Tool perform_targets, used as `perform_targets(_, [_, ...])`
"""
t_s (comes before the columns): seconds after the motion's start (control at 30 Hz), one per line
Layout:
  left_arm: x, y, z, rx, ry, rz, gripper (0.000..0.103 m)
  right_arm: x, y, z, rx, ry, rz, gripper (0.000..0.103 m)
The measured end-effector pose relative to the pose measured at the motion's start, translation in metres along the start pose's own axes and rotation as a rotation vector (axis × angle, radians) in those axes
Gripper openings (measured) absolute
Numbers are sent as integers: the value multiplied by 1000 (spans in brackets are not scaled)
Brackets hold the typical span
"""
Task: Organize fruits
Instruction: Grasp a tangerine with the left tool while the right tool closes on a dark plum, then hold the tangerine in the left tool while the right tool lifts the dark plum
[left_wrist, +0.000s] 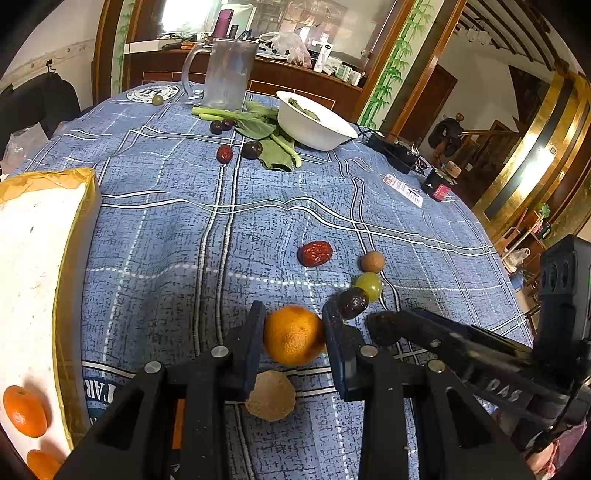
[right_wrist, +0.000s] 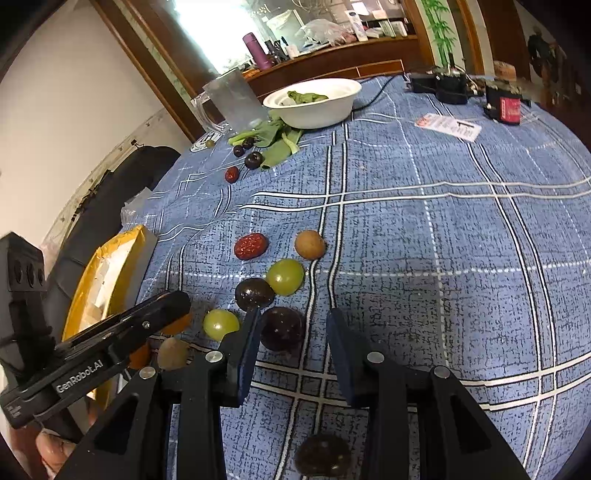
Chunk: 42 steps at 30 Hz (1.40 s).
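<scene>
In the left wrist view my left gripper (left_wrist: 294, 321) has its jaws around an orange mandarin (left_wrist: 293, 335) on the blue tablecloth, both pads touching it. A brown longan (left_wrist: 270, 396) lies just below it. A red date (left_wrist: 314, 253), a longan (left_wrist: 372, 261), a green grape (left_wrist: 368, 285) and a dark plum (left_wrist: 352, 302) lie to the right. In the right wrist view my right gripper (right_wrist: 293, 325) is open and empty, with a dark plum (right_wrist: 282, 328) beside its left finger. A green grape (right_wrist: 220, 324) and another plum (right_wrist: 322, 455) lie nearby.
A white tray (left_wrist: 55, 288) with a gold rim holds two mandarins (left_wrist: 25, 410) at the left. At the far side stand a white bowl (left_wrist: 314, 127), a glass mug (left_wrist: 227, 74), leafy greens (left_wrist: 266, 136) with several dark fruits, and black devices (left_wrist: 395, 149).
</scene>
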<state>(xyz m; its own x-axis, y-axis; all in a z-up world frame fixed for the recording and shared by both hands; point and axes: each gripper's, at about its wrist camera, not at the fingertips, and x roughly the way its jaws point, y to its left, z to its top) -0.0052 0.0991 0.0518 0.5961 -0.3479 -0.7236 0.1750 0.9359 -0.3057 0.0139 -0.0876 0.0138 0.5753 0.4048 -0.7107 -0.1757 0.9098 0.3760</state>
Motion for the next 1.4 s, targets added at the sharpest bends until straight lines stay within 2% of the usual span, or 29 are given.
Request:
perform_targets(0.13, [-1,1,0,-7,-6,-5,30,10,16,-3,-72,16,-25,39])
perform_targets(0.23, [0,-2,0,3,-7,-2,30,14,34,-9,-170,10,-93,39])
perform_targets(0.27, [0,-2,-1,3,-5,-3,30,15,39,-11,-194,7,-110,38])
perform_targets(0.3, [0,-2,-1,1,-6,-9,30,15,40,-12,-197,10,-100,33])
perform_targets(0.33, [-2,-1,-1,-2,-10,-12,30,15,39,-11,-191,10,-88,26])
perform_targets(0.37, [-3,0,0,-5,-17,-11,30,13,36,-10,-175,4,-84,26])
perform_targets(0.57, [-4,4,1,-23,-16,-24,30,2,21,-6,-110,-35,-102,26])
perform_targets(0.9, [-6,3,0,-21,-22,-24,30,-1,16,-5,-92,-46,-116,26])
perform_targets(1.03, [-8,3,0,-14,-40,-3,30,-8,10,-3,-60,-65,-103,26])
perform_targets(1.13, [-14,3,1,-7,-68,4,30,-17,-3,1,14,-79,-34,26])
perform_targets(1.3, [-18,3,2,-5,-89,1,30,-20,-33,5,188,-56,202,26])
perform_targets(1.4, [-17,3,2,-5,-82,-7,30,-16,-41,5,247,-38,243,26])
